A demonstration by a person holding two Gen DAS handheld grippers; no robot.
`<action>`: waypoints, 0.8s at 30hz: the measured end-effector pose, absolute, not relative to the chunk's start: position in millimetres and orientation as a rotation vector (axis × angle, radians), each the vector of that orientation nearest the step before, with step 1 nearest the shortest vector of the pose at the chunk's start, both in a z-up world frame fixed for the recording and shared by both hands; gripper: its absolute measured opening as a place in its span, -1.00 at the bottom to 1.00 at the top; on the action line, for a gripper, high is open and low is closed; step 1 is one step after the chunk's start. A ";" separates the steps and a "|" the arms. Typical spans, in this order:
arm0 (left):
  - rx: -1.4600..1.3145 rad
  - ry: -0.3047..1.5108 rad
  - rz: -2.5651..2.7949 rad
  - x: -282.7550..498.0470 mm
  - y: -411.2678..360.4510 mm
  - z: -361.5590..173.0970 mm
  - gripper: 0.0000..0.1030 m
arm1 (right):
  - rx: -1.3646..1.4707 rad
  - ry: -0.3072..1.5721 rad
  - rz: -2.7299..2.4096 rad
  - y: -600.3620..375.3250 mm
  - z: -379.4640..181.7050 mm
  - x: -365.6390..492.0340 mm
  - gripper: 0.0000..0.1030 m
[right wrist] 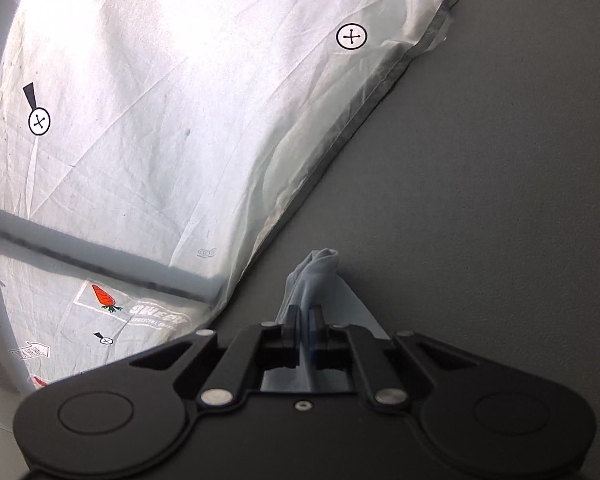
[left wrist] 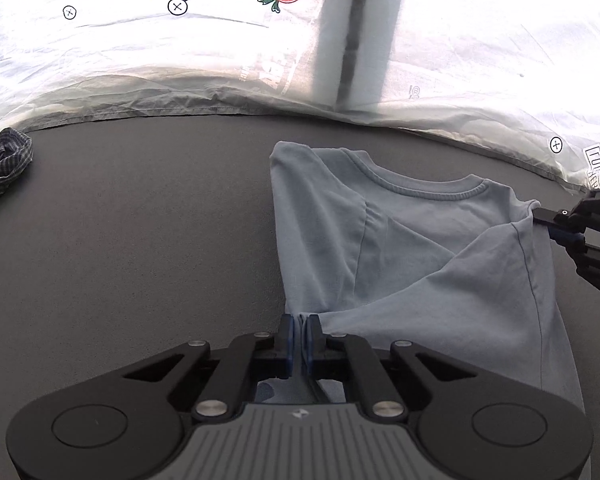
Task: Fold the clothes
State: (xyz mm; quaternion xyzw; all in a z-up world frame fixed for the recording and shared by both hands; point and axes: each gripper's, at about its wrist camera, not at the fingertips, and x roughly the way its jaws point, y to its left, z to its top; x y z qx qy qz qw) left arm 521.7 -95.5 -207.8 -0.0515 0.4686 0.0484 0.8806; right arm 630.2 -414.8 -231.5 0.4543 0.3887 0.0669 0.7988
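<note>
A light blue T-shirt [left wrist: 412, 240] lies on the dark grey table [left wrist: 140, 240], collar toward the far side. My left gripper [left wrist: 300, 326] is shut on a bunched fold at the shirt's near edge. At the right edge of the left wrist view, my right gripper [left wrist: 540, 216] pinches the shirt's shoulder and lifts a flap of cloth. In the right wrist view that gripper [right wrist: 303, 316] is shut on a pleat of the blue T-shirt [right wrist: 314, 272], which sticks out past the fingertips.
A white printed sheet [left wrist: 180, 60] with carrots and crossed circles hangs behind the table's far edge; the printed sheet [right wrist: 160, 120] also fills the left of the right wrist view. A dark checked garment [left wrist: 4, 164] lies crumpled at the far left of the table.
</note>
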 end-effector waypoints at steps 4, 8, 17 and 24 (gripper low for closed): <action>-0.094 0.989 0.117 522.8 -94.2 -211.0 -0.57 | 0.928 0.883 0.119 -413.7 -237.0 629.0 -0.65; -0.069 0.961 0.157 513.6 -92.8 -199.2 -0.08 | 0.843 0.836 0.125 -425.4 -219.6 600.7 -0.34; -0.108 0.985 0.142 429.4 -94.2 -175.3 0.28 | 0.629 0.905 0.090 -452.7 -205.3 442.0 -0.34; -0.135 1.088 0.111 327.8 -101.5 -188.6 0.29 | 0.660 0.956 0.044 -465.6 -216.2 322.0 -0.34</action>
